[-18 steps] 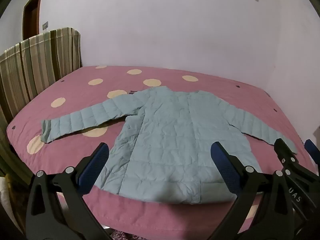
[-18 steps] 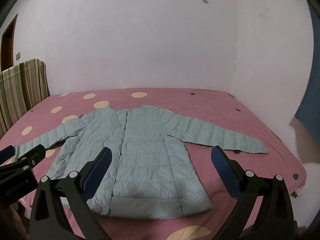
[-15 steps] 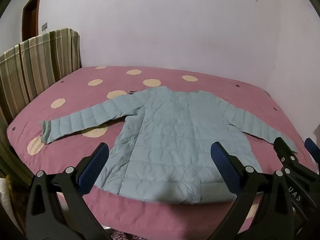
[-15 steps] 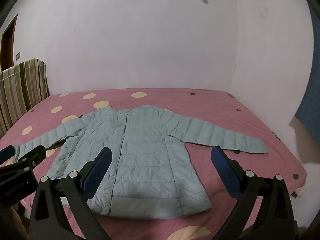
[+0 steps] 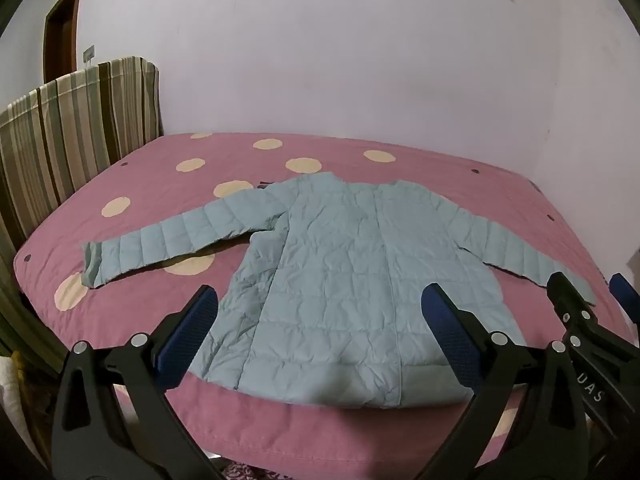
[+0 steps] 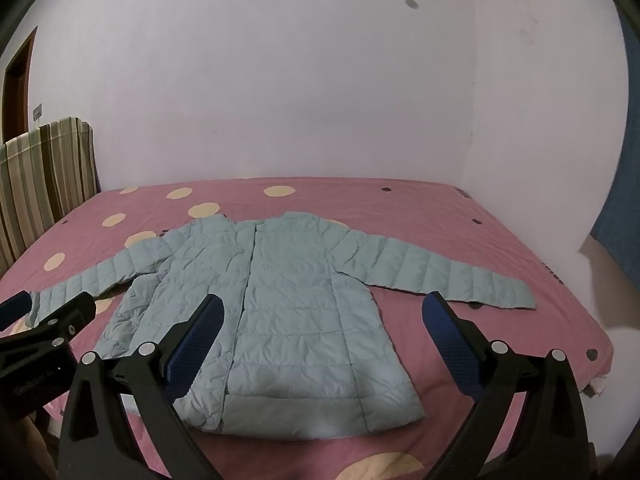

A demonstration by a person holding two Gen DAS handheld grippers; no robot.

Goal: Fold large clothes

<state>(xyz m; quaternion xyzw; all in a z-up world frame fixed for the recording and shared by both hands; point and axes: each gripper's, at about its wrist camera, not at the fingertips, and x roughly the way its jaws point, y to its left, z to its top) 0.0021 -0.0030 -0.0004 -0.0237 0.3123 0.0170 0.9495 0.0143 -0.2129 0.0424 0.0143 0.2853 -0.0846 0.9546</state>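
Left wrist view shows your left tongs (image 5: pixel 318 316) spread wide and holding nothing, hovering over the near hem of the pale blue quilted jacket (image 5: pixel 352 280). It lies flat on the pink spotted bed (image 5: pixel 160 184), collar toward the far wall and both sleeves stretched out sideways, probably so each part can be folded in turn. Your right tongs (image 6: pixel 320 320) are likewise spread and empty, poised above the hem on the other side. The left sleeve (image 5: pixel 168 242) ends close to the bed's edge by the striped headboard (image 5: pixel 72 132). The right sleeve (image 6: pixel 440 272) has bare bedding beyond its cuff. You have open room between collar and wall, little between the hem and the near edge.
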